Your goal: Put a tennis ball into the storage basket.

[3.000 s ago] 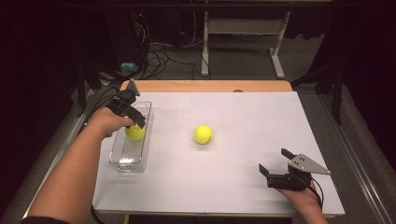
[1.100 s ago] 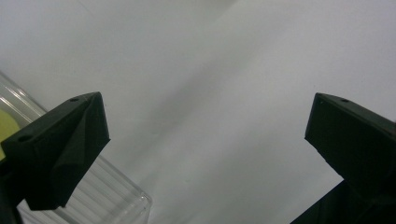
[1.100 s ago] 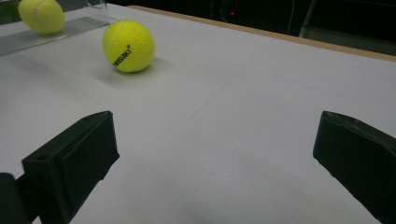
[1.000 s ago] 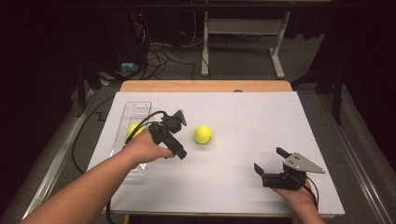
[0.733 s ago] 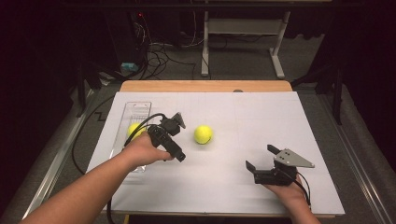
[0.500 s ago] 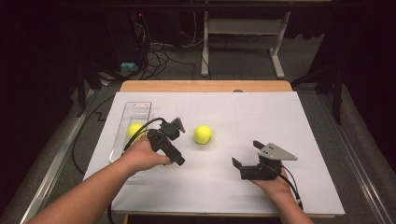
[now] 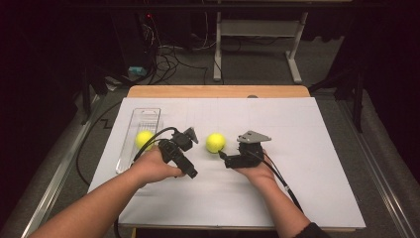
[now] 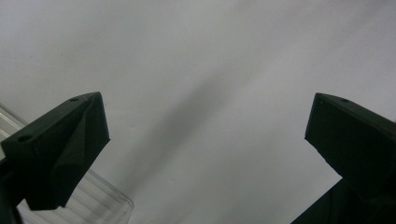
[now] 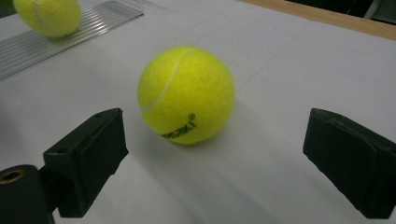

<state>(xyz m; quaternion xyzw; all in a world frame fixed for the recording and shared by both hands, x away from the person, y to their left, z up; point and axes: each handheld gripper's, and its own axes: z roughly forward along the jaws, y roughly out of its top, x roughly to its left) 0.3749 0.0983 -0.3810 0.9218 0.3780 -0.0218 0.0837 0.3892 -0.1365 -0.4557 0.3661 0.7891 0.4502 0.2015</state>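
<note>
One yellow tennis ball lies in the clear tray on the left. A second tennis ball rests on the white table sheet between my two grippers. My right gripper is just to the right of that ball and points at it. Its jaws have just been closing but still stand apart, with the ball a little ahead of them and untouched. My left gripper hovers beside the tray, open, with bare sheet between its jaws.
The white sheet covers most of the wooden table. A corner of the clear tray lies by my left jaw. Cables and a table stand sit on the dark floor beyond the far edge.
My right gripper has slid left across the sheet from the right side up to the loose ball. My left gripper left the tray earlier and has barely moved in the last second.
</note>
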